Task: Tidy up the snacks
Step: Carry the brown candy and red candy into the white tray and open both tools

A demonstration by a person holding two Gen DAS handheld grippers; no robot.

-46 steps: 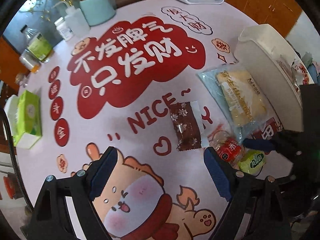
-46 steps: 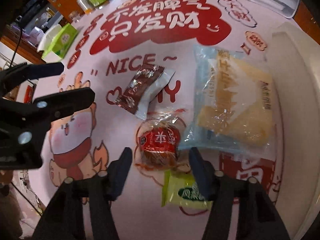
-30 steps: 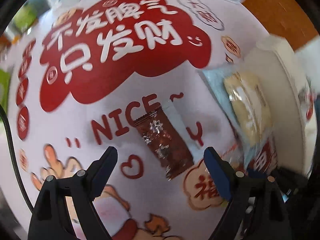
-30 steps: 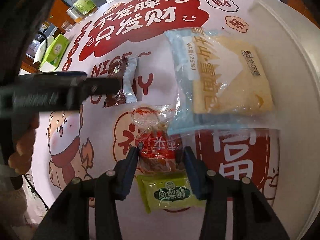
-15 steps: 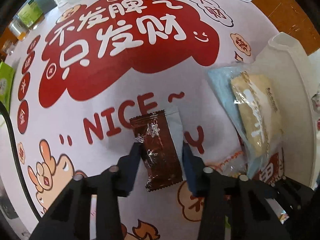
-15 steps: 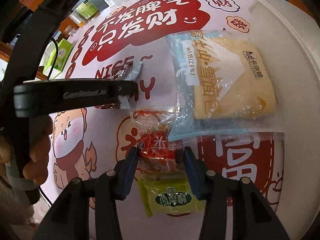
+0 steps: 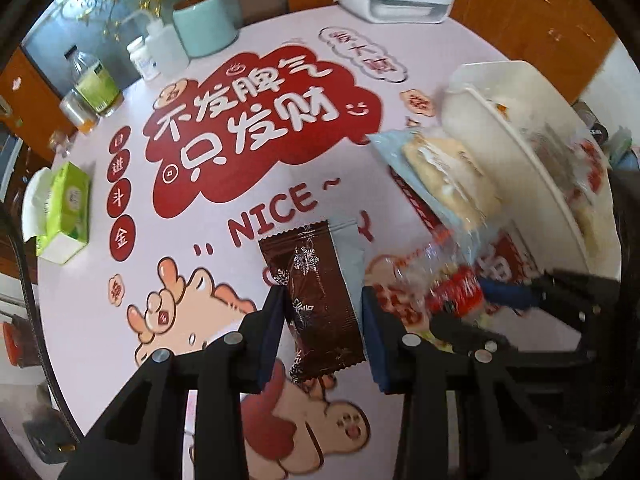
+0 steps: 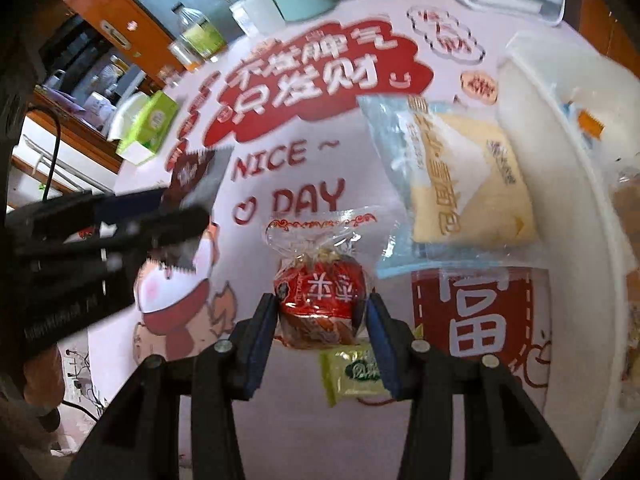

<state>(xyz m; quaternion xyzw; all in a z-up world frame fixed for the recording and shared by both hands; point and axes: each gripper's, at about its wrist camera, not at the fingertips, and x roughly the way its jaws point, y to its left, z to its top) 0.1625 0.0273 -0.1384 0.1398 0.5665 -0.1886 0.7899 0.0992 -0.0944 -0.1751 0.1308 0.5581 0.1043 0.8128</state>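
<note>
the brown snowflake-printed snack packet (image 7: 320, 300) is clamped between the left gripper (image 7: 322, 322) jaws, raised off the tablecloth (image 7: 200, 208) reading "nice ~ day"; the red-labelled snack bag (image 8: 320, 300) sits pinched in the right gripper (image 8: 322, 322) jaws, a green packet (image 8: 354, 372) just beneath

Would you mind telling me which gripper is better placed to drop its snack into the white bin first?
Right. The right gripper, shut on the red snack, sits nearer the white bin than the left gripper.
</note>
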